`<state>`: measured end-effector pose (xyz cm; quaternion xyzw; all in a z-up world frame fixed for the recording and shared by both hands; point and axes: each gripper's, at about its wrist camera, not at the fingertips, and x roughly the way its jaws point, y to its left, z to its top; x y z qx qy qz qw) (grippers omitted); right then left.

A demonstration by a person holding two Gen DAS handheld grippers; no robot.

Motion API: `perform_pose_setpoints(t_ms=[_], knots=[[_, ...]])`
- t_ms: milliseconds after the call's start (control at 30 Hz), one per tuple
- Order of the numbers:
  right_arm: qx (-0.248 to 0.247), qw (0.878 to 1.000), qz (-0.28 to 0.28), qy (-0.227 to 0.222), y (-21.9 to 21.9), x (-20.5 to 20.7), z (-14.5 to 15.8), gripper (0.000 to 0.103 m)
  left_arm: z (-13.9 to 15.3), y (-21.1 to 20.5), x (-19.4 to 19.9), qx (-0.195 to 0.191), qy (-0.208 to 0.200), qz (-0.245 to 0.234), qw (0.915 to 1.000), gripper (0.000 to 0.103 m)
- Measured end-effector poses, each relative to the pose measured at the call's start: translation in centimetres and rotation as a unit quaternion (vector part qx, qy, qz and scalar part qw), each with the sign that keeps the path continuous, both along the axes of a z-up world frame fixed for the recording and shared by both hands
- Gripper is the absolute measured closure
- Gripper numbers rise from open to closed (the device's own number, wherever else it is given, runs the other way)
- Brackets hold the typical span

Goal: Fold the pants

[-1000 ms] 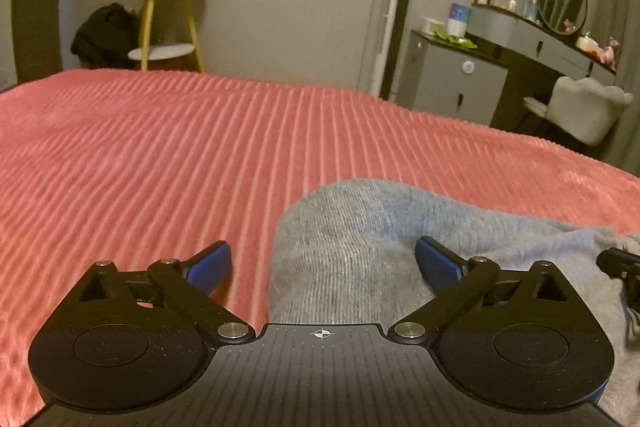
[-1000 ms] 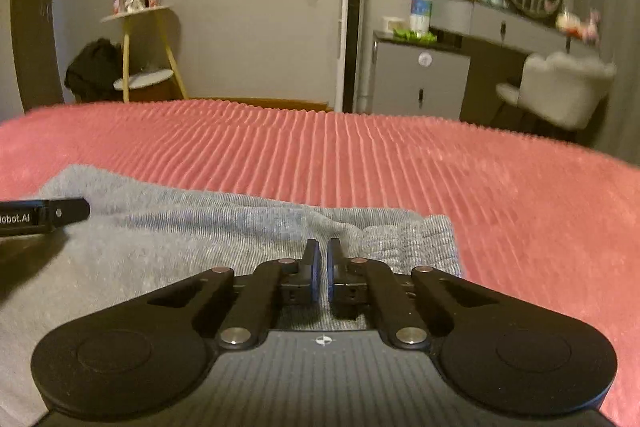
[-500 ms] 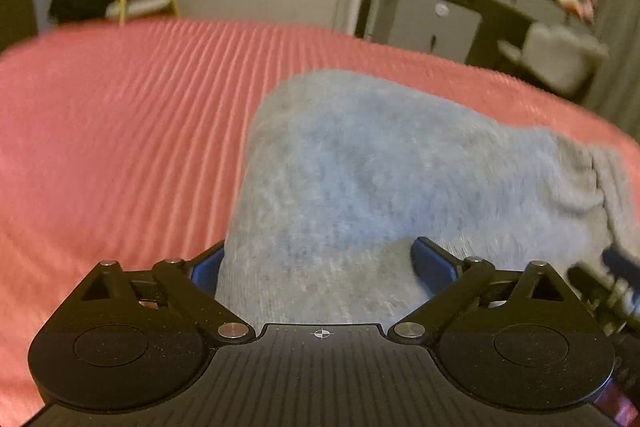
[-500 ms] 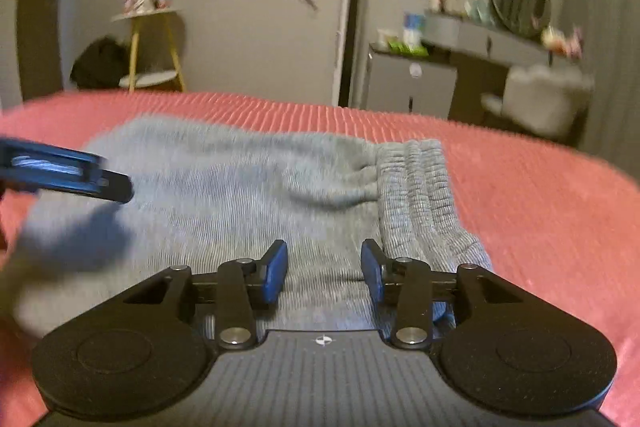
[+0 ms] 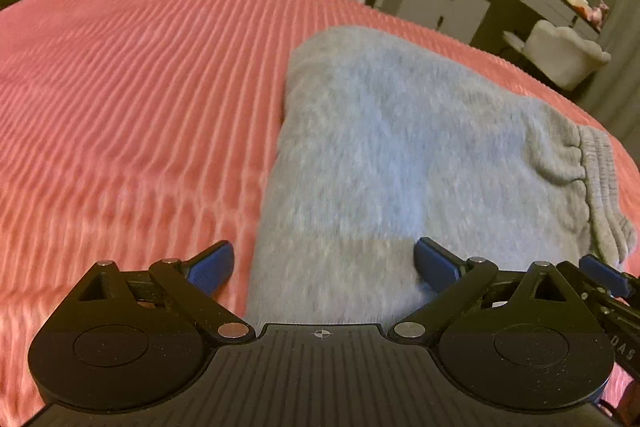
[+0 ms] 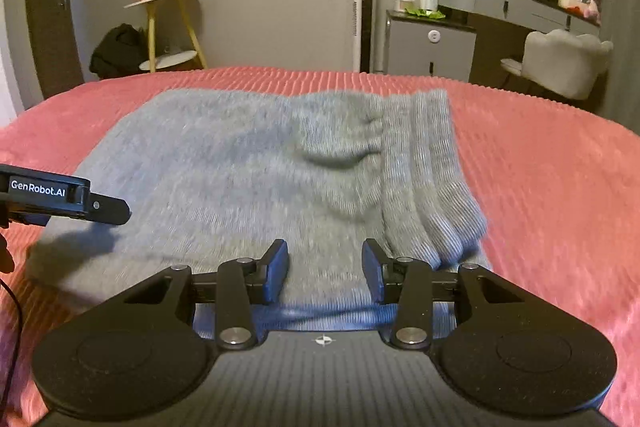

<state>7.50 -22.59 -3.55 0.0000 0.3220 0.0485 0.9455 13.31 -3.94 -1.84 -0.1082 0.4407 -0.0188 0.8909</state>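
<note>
**Pants folded into a neat bundle, both claws off them**

Pants are grey knit sweats, sitting folded up as a thick rectangle on the pink ribbed bedspread. They look soft, floppy and light, so I'd guess they sag and unfold if you lift from one corner. Best bet is pinching through all layers at a folded edge, or at the ribbed waistband, which is bunchier and gives more to bite on.

From the right camera the bundle's long side runs left to right, waistband at the right end, folded edge on the left.

Right gripper hangs over the near edge, jaws just opened, fabric under the gap but nothing pinched. Left gripper is spread wide over the bundle's left near corner, also holding nothing.
</note>
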Motion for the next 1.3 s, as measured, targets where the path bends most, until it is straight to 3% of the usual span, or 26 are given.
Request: perform_pose_setpoints(t_ms=[133, 200, 267, 367, 433, 467, 500, 633, 733, 800, 867, 933, 1000, 1033, 1200, 1233, 1300], knots=[[0.006, 1.0, -0.013, 0.007, 0.2, -0.2, 0.2, 0.062, 0.2, -0.8, -0.7, 0.018, -0.002, 0.001, 0.9998, 0.002], [0.032, 0.999, -0.017, 0.011, -0.5, -0.3, 0.2, 0.062, 0.3, -0.6, -1.1, 0.013, 0.006, 0.002, 0.9999, 0.002], [0.09, 0.995, -0.028, 0.019, -2.0, -0.5, 0.5, 0.062, 0.7, 0.1, -1.9, -0.002, 0.009, 0.012, 0.9999, 0.002], [0.216, 0.973, -0.067, 0.039, -5.2, -1.8, 0.7, 0.061, 1.0, 1.3, -3.7, -0.038, 0.005, 0.026, 0.9989, 0.004], [0.247, 0.959, -0.116, 0.077, -6.8, -2.6, -0.3, 0.019, 0.7, 2.2, -5.0, -0.074, 0.007, 0.04, 0.9964, 0.006], [0.254, 0.953, -0.134, 0.094, -7.3, -2.9, -1.0, 0.016, 0.3, 2.7, -5.7, -0.096, 0.005, 0.046, 0.9943, 0.007], [0.275, 0.944, -0.147, 0.11, -8.2, -3.2, -1.9, 0.024, -0.1, 2.9, -6.4, -0.123, 0.001, 0.048, 0.9913, 0.007], [0.424, 0.89, -0.148, 0.083, -10.6, -3.2, -2.4, 0.025, -1.0, 3.7, -6.3, -0.198, -0.002, 0.06, 0.9783, 0.007], [0.52, 0.836, -0.153, 0.087, -11.5, -2.4, -4.3, 0.025, -1.6, 5.4, -5.9, -0.277, 0.004, 0.101, 0.9555, 0.008], [0.56, 0.807, -0.169, 0.084, -12.3, -2.1, -5.7, 0.025, -2.1, 6.9, -5.7, -0.323, 0.006, 0.124, 0.9382, 0.009], [0.593, 0.78, -0.193, 0.06, -13.4, -2.4, -6.7, 0.028, -2.3, 7.9, -5.8, -0.327, -0.005, 0.145, 0.9338, 0.014], [0.605, 0.76, -0.232, 0.034, -14.9, -3.1, -7.3, 0.043, -2.4, 8.6, -6.0, -0.306, -0.013, 0.163, 0.9378, 0.018], [0.628, 0.739, -0.242, 0.044, -15.6, -3.3, -8.5, 0.048, -2.6, 8.9, -5.8, -0.316, -0.006, 0.161, 0.9349, 0.023], [0.621, 0.746, -0.238, 0.043, -15.4, -3.2, -8.5, 0.048, -2.5, 8.9, -5.9, -0.327, -0.007, 0.154, 0.9323, 0.024], [0.529, 0.823, -0.202, 0.04, -13.8, -3.2, -4.8, 0.042, 0.3, 8.3, -6.4, -0.323, -0.071, 0.126, 0.9353, 0.022], [0.513, 0.834, -0.199, 0.032, -13.4, -3.3, -4.0, 0.037, 0.9, 8.0, -6.2, -0.311, -0.079, 0.116, 0.9401, 0.02], [0.499, 0.845, -0.191, 0.01, -12.8, -4.1, -2.3, 0.033, 1.7, 6.9, -5.9, -0.291, -0.09, 0.093, 0.9479, 0.018]])
